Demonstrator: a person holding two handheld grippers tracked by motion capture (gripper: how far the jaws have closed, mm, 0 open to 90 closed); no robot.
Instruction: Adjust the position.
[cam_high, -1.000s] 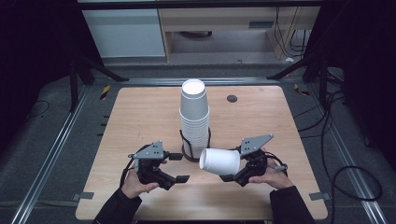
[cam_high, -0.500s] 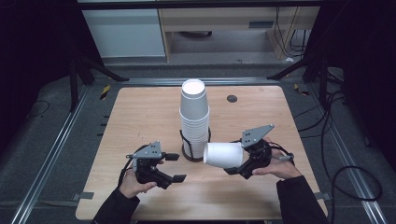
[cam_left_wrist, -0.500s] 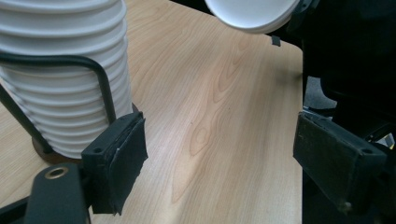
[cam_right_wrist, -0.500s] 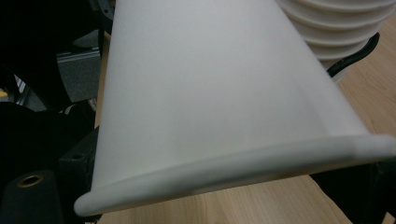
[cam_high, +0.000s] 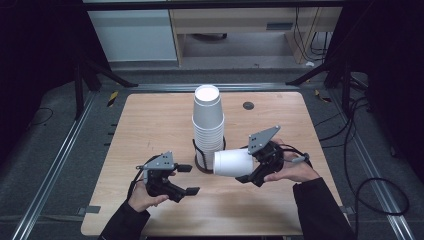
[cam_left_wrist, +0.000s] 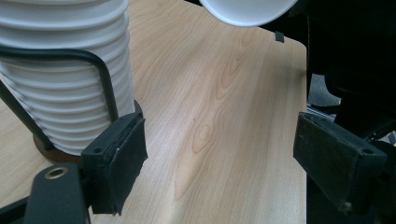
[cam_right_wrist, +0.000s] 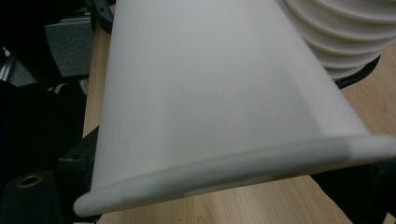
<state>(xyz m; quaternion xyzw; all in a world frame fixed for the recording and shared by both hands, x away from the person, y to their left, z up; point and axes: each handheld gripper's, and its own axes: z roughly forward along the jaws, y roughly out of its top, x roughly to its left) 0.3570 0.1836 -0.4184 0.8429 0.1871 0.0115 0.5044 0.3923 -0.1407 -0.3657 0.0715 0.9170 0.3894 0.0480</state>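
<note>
Right hand-held gripper (cam_high: 250, 172) clamps white cup (cam_high: 232, 163) sideways, near table (cam_high: 150, 120) centre beside cup stack (cam_high: 208, 125) in wire holder (cam_high: 201, 156). Left hand-held gripper (cam_high: 186, 179) wide open, empty.

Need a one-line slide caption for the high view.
Right gripper holds a white paper cup on its side beside the cup stack; left gripper open on the wooden table.

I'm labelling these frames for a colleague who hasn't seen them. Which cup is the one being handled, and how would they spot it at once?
Start at the wooden table and find the tall stack of white cups in a wire holder near its middle. Just right of the stack's foot is the single cup, clamped at its rim in the right gripper. It alone lies on its side, off the table, base toward the stack.
</note>
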